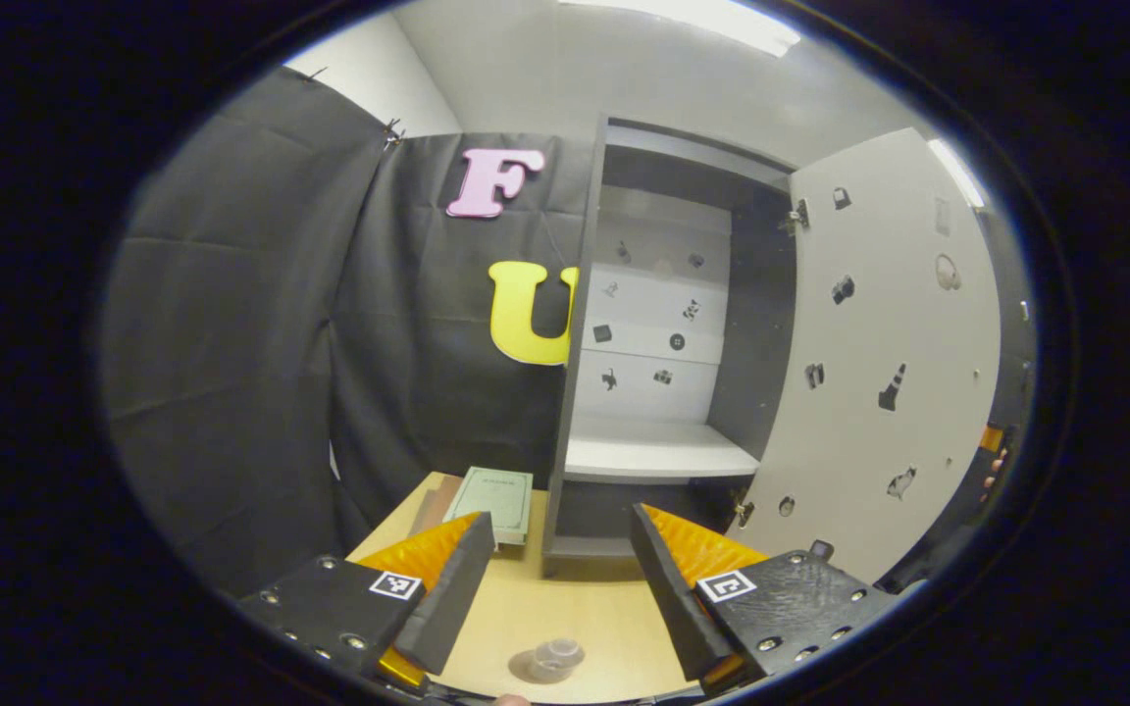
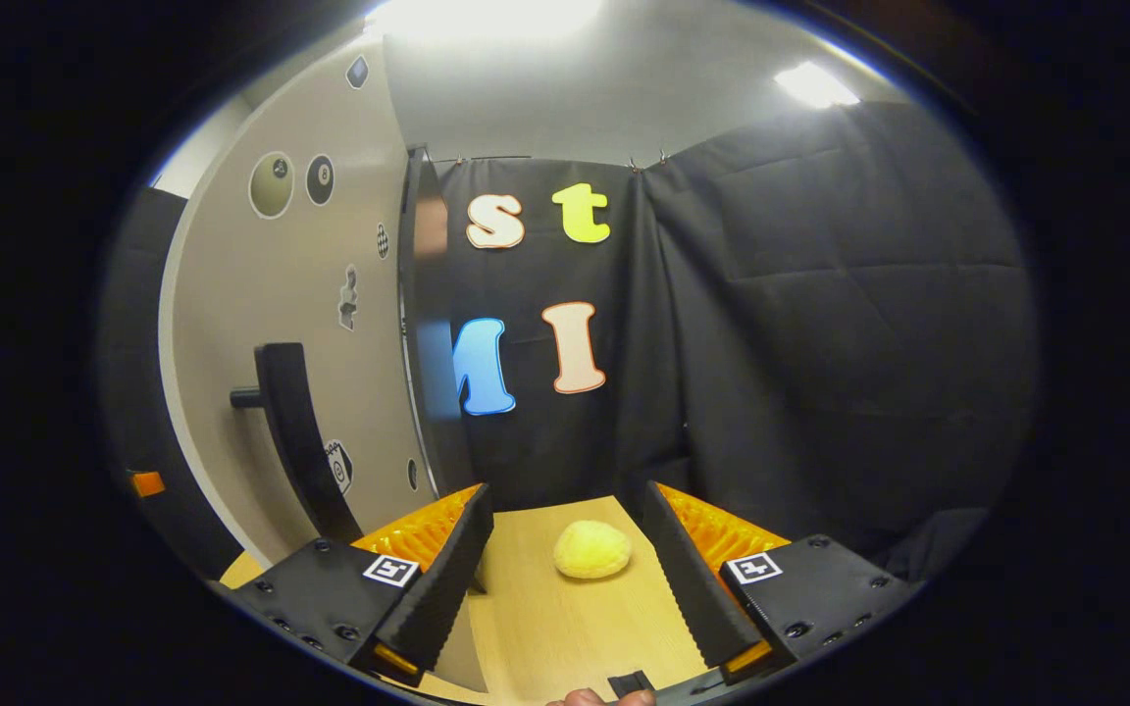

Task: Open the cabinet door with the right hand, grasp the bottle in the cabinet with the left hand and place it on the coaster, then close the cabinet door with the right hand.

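The cabinet [image 1: 575,324] stands open, its door [image 1: 879,373] swung out to the right. Its white shelf [image 1: 658,451] holds nothing that I can see. A small clear bottle [image 1: 553,655] stands on the table low between my fingers, over a grey round patch that may be the coaster [image 1: 526,669]. My left gripper [image 1: 560,520] is open above it, holding nothing. In the right gripper view, the door's outer face [image 2: 330,294] and its dark handle [image 2: 292,431] lie to the left. My right gripper [image 2: 567,493] is open beside the door, apart from the handle.
A green book [image 1: 498,500] lies on the wooden table [image 1: 575,608] left of the cabinet's base. A yellow rounded lump [image 2: 592,549] sits on the table ahead of the right gripper. Black cloth walls close in behind and at the sides.
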